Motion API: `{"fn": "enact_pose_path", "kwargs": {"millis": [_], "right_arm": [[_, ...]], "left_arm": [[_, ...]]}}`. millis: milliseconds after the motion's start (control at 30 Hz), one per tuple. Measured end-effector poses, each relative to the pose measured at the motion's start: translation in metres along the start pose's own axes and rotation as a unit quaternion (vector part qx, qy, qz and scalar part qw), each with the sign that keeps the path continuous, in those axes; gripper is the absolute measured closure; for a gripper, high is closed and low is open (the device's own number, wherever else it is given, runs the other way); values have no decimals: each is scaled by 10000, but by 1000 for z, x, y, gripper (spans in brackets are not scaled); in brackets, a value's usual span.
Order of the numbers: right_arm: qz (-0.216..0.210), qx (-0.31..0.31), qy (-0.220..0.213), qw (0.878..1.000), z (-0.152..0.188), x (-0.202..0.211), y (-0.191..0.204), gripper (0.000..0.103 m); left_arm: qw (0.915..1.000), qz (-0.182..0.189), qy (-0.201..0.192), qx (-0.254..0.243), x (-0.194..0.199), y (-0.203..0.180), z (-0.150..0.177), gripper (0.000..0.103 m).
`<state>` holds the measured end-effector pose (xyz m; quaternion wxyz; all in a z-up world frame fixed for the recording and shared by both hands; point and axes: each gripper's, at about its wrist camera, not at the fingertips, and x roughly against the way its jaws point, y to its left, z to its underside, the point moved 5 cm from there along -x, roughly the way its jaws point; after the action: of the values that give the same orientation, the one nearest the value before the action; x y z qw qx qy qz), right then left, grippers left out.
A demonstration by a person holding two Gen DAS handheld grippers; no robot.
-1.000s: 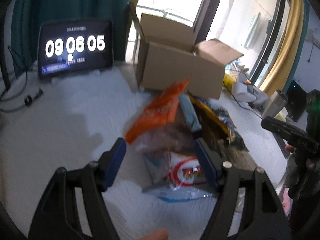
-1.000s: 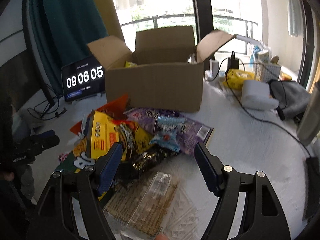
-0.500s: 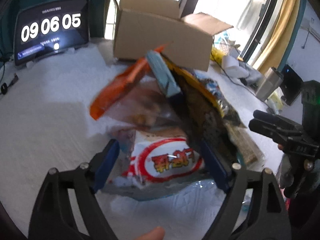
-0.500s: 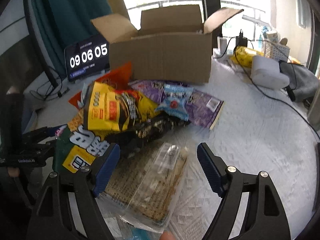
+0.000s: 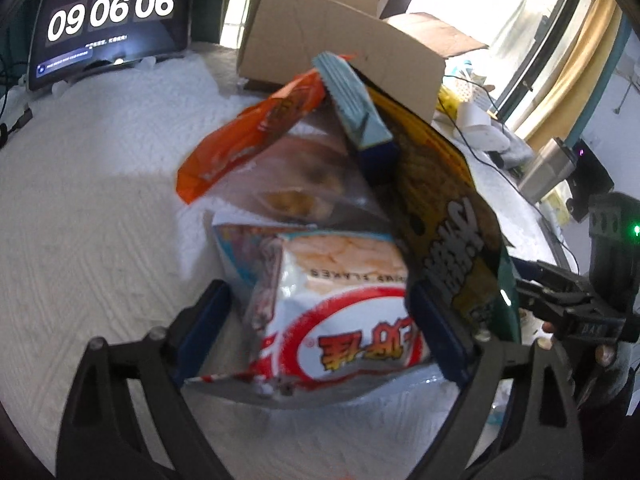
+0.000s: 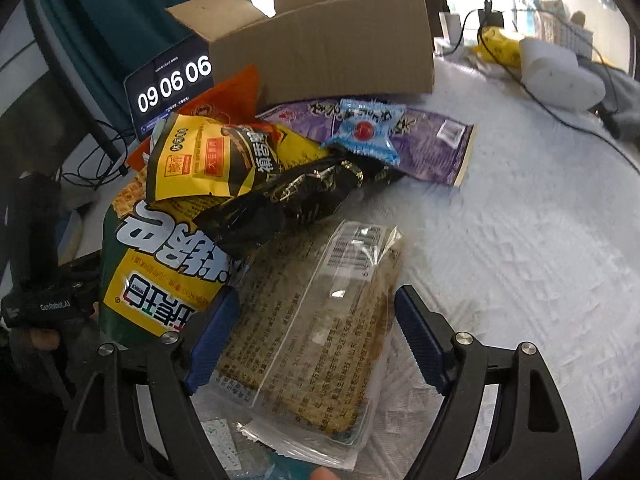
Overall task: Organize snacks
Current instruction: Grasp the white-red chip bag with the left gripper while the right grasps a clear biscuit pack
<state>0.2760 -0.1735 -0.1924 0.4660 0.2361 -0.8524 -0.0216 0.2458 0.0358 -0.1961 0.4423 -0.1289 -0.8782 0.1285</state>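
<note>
Ahead of both tools, beyond the heap: open cardboard box (image 6: 328, 60) on the white worktop (image 6: 540, 240), flaps up, the likely home for the snacks. Between box and tools: the snack pile, bags overlapping, among them a yellow bag (image 6: 208, 160), a purple pack (image 6: 436, 148) and an orange bag (image 5: 256, 128). Directly between the blue pads of the left tool (image 5: 320, 340): a white shrimp-flake bag (image 5: 344, 312) with a red oval, lying at the near edge of the heap, a dark yellow bag (image 5: 448, 216) leaning over its right side. Left jaws closing a little around that bag, right pad at the bag's edge, left pad apart from it, nothing clamped yet. Between the pads of the right tool (image 6: 316, 340): a clear cracker pack (image 6: 320, 320), flat on the worktop, left pad just beside it, right pad apart, jaws wide and released. Step in hand, by the look of it: the reach for 2 first picks, 1 per tool. Next called for: pads squeezed onto each pack, a lift clear of the overlapping bags, then a carry forward to the box. Risk judged: slippery, puffy film sliding out, or the leaning bag dragged along.
</note>
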Motion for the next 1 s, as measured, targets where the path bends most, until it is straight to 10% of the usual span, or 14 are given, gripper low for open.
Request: {"fn": "enact_pose_path", "kwargs": {"millis": [300, 633, 1000], "right_arm": [[-328, -346, 150, 9988, 7, -4, -5, 21], [-154, 71, -149, 9997, 3, 16, 7, 63], [228, 563, -673, 9959, -8, 51, 15, 76]], "left_arm": [[9998, 86, -161, 49, 14, -1, 6, 24], [9992, -13, -376, 116, 33, 1, 6, 30], [9964, -82, -811, 243, 72, 8, -10, 31]]}}
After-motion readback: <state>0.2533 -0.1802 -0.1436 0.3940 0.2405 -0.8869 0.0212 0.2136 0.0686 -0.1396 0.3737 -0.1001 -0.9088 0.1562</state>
